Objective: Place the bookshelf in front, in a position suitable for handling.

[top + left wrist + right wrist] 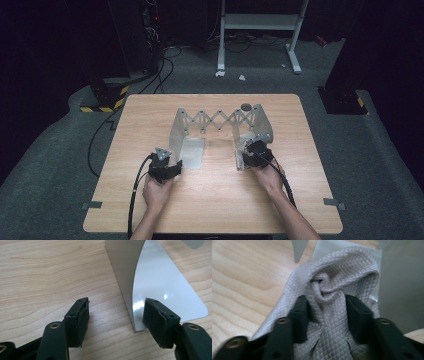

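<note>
stage: mid-task, cloth (332, 290) not yet hung on the folding rack (220, 122) | right tool (325, 312) bunches the cloth at the rack's right plate, grip uncertain | left tool (116, 317) gapes over the left plate (160, 287) | cloth: pale grey, quilted, crumpled | tabletop (210, 200)

cloth (329, 315) lower end cut off by frame edge, behind jaws
</note>
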Tool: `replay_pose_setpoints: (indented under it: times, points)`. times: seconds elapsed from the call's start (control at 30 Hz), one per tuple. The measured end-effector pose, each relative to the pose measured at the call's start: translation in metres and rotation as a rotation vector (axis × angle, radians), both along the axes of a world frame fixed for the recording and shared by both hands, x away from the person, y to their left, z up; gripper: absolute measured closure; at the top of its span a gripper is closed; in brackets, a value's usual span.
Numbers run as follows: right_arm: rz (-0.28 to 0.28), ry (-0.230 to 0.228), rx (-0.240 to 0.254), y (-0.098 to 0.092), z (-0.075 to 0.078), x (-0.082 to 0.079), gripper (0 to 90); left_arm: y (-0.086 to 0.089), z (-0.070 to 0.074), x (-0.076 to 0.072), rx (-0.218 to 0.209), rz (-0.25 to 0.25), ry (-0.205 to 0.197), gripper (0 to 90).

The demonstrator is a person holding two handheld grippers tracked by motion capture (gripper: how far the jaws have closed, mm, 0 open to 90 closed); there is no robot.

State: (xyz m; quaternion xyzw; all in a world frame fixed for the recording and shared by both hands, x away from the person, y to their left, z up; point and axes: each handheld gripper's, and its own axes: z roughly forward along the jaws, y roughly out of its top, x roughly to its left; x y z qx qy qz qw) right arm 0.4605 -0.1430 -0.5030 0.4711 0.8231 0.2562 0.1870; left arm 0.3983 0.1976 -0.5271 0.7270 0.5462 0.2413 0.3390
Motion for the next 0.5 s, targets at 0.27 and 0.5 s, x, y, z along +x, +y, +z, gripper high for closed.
replay_pose_setpoints:
  times: [0.27,0.5]
  points:
    - [-0.038,0.058,0.010,0.005,0.006,0.019,80.2,0.000,0.000,0.000,-0.001,-0.008,-0.001,39.5]
    - [-0.055,0.068,0.009,0.018,0.008,0.034,80.3,0.000,0.000,0.000,0.001,-0.021,-0.004,41.3]
